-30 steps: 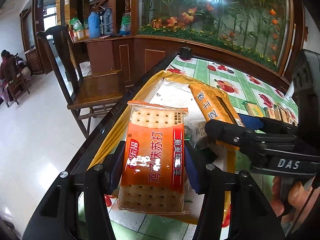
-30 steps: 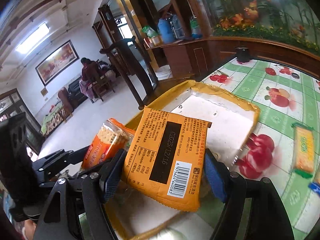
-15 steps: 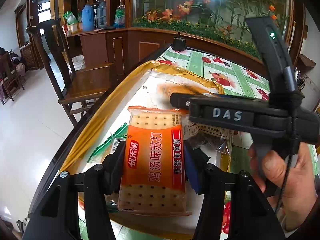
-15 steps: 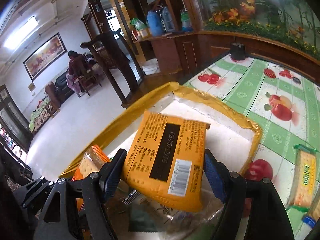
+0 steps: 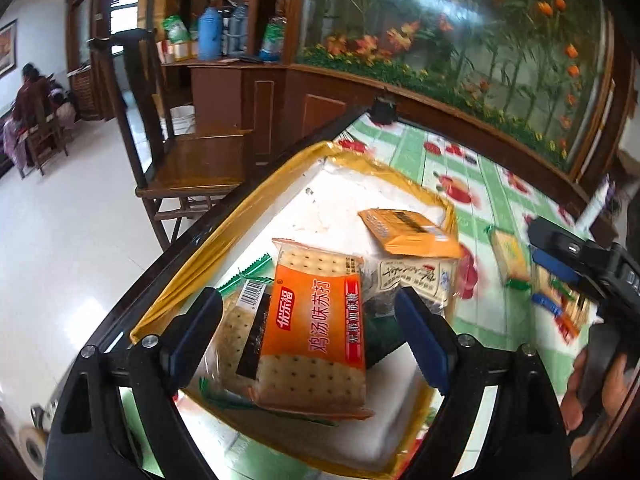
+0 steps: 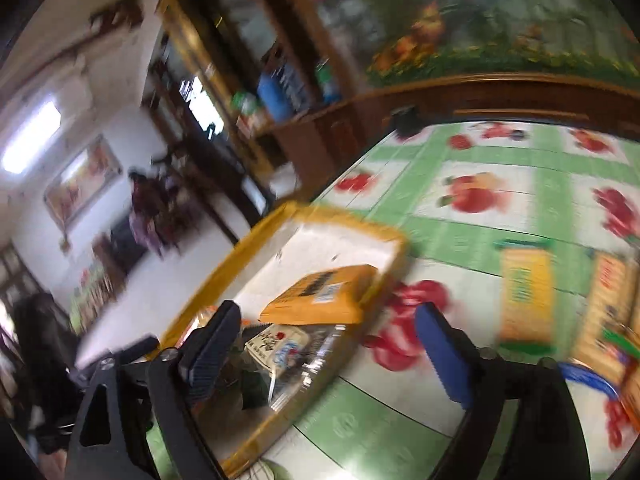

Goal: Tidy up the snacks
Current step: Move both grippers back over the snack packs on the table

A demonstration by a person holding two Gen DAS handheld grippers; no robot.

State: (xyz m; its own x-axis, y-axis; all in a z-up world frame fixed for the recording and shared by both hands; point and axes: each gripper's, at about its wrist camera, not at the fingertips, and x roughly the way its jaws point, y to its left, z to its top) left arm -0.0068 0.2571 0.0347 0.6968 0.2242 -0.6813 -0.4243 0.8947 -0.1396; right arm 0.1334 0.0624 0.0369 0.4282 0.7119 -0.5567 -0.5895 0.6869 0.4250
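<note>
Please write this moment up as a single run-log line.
left gripper: open, orange cracker pack released in yellow tray | right gripper: open, empty | yellow packet: in tray

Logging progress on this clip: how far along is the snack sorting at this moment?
Partly done. The yellow-rimmed tray already holds the orange cracker pack, the yellow packet, a green-edged cracker pack and a clear bag. Nothing is in hand: the left gripper is open around the orange pack, and the right gripper is open. Several packets are left on the tablecloth.
</note>
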